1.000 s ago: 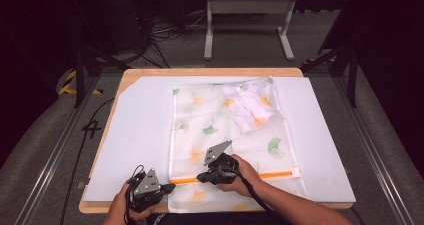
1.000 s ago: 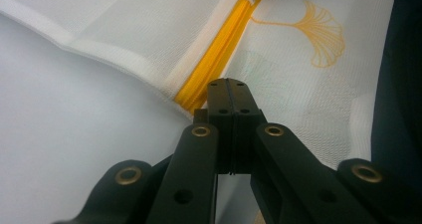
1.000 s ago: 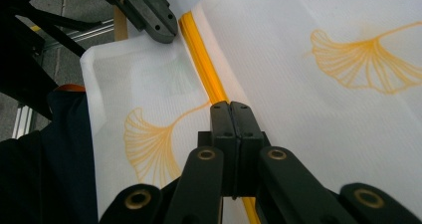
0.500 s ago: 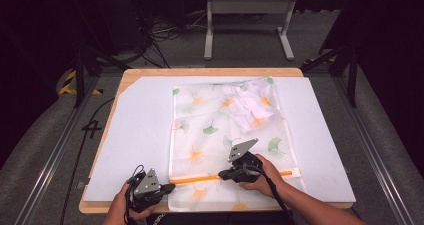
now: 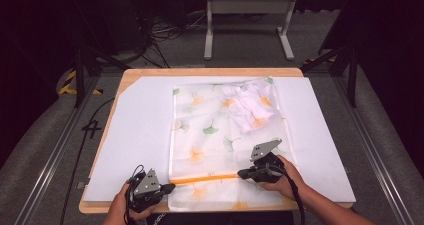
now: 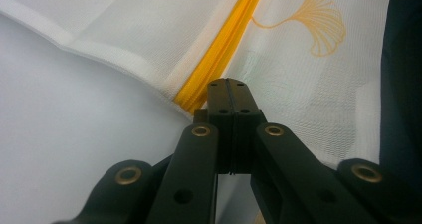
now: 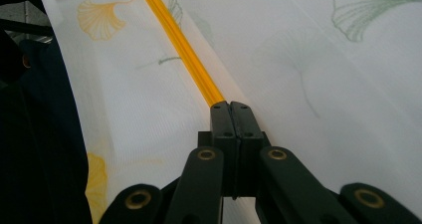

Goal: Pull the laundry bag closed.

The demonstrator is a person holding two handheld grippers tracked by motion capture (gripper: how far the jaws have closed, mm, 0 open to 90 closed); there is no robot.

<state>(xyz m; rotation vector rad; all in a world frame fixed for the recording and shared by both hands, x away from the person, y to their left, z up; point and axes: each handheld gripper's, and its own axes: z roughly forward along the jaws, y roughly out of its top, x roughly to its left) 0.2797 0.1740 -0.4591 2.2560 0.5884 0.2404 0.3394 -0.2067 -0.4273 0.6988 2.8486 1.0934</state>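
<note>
White mesh laundry bag with ginkgo-leaf print [image 5: 220,135], flat on worktop [image 5: 135,135]. Left gripper [image 6: 229,84] pinched shut at orange zipper [image 5: 205,178] end; right gripper [image 7: 231,107] shut farther along, likely on the slider. Next: draw rightward, steadily.

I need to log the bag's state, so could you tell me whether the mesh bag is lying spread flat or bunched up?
Mostly spread flat: the mesh bag lies open across the white sheet, with a crumpled white bundle inside near its far right corner.
</note>
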